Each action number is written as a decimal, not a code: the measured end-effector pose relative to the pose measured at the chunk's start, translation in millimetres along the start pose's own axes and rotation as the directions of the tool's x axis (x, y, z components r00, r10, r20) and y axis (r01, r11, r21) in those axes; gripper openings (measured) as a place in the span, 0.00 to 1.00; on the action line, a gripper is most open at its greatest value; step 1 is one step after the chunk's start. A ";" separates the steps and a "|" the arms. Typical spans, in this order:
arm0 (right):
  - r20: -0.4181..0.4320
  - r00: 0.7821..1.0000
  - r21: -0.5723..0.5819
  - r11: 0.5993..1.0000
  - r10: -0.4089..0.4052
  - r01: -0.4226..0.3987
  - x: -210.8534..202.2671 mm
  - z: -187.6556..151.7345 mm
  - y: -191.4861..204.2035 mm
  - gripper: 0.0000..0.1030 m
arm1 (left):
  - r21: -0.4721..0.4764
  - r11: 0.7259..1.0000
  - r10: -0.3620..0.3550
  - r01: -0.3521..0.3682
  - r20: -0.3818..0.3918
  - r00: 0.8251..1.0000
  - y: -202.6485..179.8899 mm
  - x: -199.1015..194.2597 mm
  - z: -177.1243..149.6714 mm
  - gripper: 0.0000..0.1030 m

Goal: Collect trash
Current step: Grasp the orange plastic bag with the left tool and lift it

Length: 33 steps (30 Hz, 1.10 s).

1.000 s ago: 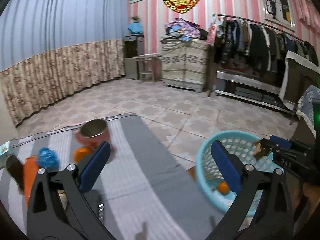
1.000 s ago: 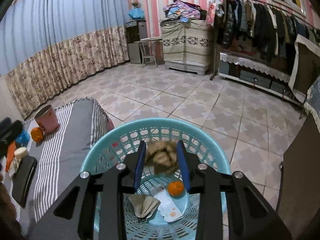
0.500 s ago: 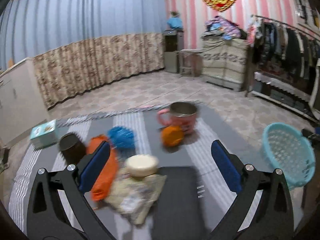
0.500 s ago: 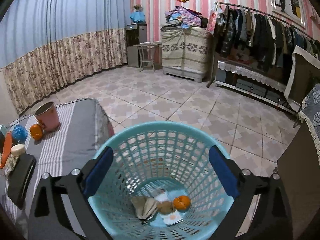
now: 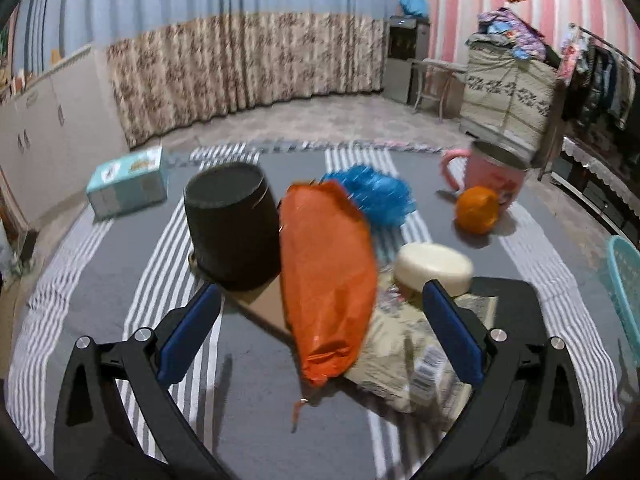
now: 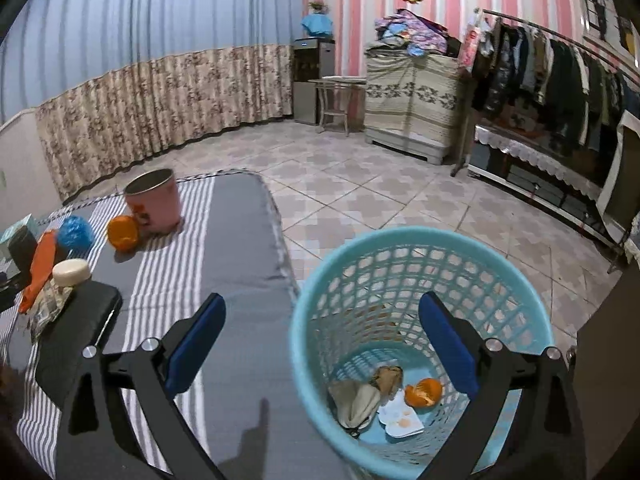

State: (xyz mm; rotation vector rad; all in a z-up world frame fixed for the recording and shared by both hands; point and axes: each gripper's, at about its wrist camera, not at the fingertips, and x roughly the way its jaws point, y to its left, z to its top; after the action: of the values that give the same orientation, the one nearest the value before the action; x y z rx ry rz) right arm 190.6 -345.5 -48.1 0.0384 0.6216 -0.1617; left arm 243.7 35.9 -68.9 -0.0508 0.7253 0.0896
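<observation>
Trash on the counter: orange wrapper [image 5: 328, 280] lies straight ahead of the left claw [image 5: 320, 328], between its two blue pads in view but not touched. A crumpled printed packet [image 5: 416, 348] sits partly under it, toward the claw's right pad. A pale round lid-like thing [image 5: 434, 268] rests just past that pad; whether it is trash cannot be told.

Beyond the wrapper: black cup [image 5: 232, 224] touching its left side, blue scrunched ball [image 5: 376, 196] behind it, an orange fruit [image 5: 478, 210] beside a pink mug [image 5: 494, 178] further right, a teal box [image 5: 128, 182] far left. All on the striped counter [image 5: 120, 264].

Left claw: wide open, empty, angled down at the pile.

Right claw [image 6: 320, 344]: wide open, empty, jaws just finished opening. It hangs over the near rim of the blue basket [image 6: 424, 240], which stands on the floor beside the counter. Inside, below the claw: a crumpled brown piece [image 6: 386, 376], a beige wad [image 6: 354, 398], orange peel [image 6: 424, 392], white paper [image 6: 400, 420].

Step, by judgement: right-side drop looks done; left side is lining up the next pick.

Next move likely needs: left claw lower until pads straddle the wrapper's narrow width, then close. Wrapper is thin and slippery-looking; a shallow pinch may slide off or drag the packet along. Black cup is close to the left pad, so it could get knocked.
</observation>
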 end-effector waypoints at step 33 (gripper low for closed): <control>-0.046 0.993 -0.099 0.989 0.108 -0.112 -8.6 -6.4 106.3 0.96 | 0.087 0.996 -0.032 0.013 0.220 0.975 68.1 -68.5 8.3 0.13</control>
State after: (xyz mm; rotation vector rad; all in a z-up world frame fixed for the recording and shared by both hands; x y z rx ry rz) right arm 197.2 -238.9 -49.7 -0.0222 0.6660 -0.0224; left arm 191.4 99.9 -18.2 0.0325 0.5047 0.0416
